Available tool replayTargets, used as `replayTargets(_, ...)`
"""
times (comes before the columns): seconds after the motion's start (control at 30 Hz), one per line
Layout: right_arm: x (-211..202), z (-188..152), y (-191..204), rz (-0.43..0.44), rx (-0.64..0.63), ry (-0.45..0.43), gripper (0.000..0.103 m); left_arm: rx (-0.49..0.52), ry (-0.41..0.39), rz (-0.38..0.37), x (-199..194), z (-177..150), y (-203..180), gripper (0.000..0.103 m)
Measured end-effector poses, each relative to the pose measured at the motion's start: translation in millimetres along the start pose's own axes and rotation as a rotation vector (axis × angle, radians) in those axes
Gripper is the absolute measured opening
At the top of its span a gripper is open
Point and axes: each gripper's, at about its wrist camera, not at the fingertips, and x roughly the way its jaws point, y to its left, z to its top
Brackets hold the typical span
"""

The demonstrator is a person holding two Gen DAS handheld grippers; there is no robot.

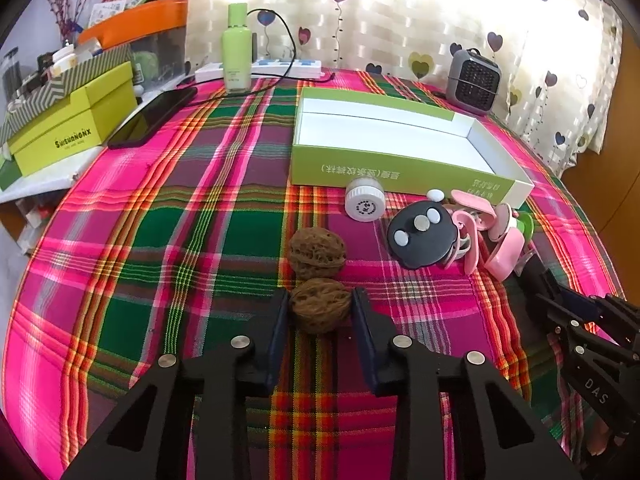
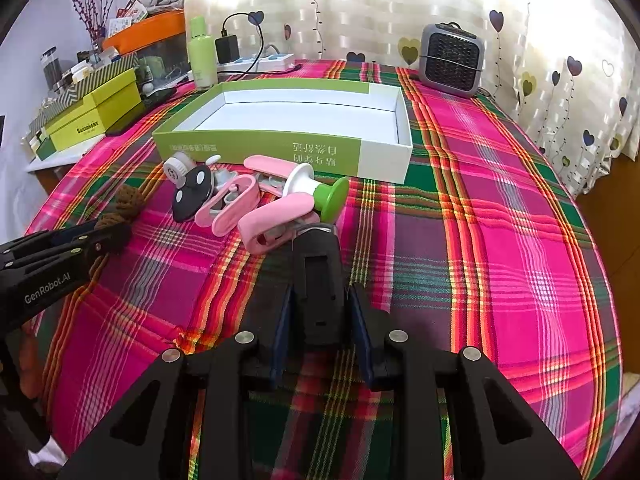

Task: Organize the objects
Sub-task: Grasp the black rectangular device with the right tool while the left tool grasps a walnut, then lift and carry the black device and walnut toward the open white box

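**Both grippers closed on their objects beside the green box**

Our left gripper [image 1: 321,304] has its jaws drawn in on the nearer walnut [image 1: 320,309], a pad pressing each side while the nut sits on the plaid tablecloth [image 1: 168,240]. A second walnut [image 1: 317,252] lies just beyond it, touching or nearly so. Our right gripper [image 2: 319,312] pinches a black oblong device [image 2: 319,280], which points forward along the fingers towards the clutter. Ahead of it we see a heap of pink clips [image 2: 256,208] tangled with a green-and-white spool-shaped piece [image 2: 320,192], a black disc with white buttons [image 1: 422,236], and a small white jar [image 1: 365,199] on its side. Just behind that heap stands the open green-and-white box [image 1: 400,168], its white inside bare. Further back stand a pale green bottle [image 1: 237,52], a power strip [image 1: 280,68] and a small grey heater [image 1: 474,80] by the heart-patterned curtain.
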Motion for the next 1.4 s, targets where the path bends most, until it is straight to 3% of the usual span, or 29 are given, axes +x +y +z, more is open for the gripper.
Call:
replayTargets(0.93, -7, -8, 9, 0.107, -0.003, -0.013, 0.028, 0.059, -0.004, -0.083, -8, -12, -24, 0.03)
replayTargets(1.4, -7, -8, 16, 0.13, -0.017, -0.015, 0.028, 0.081, -0.008, -0.073, -8, -11, -28, 0.029)
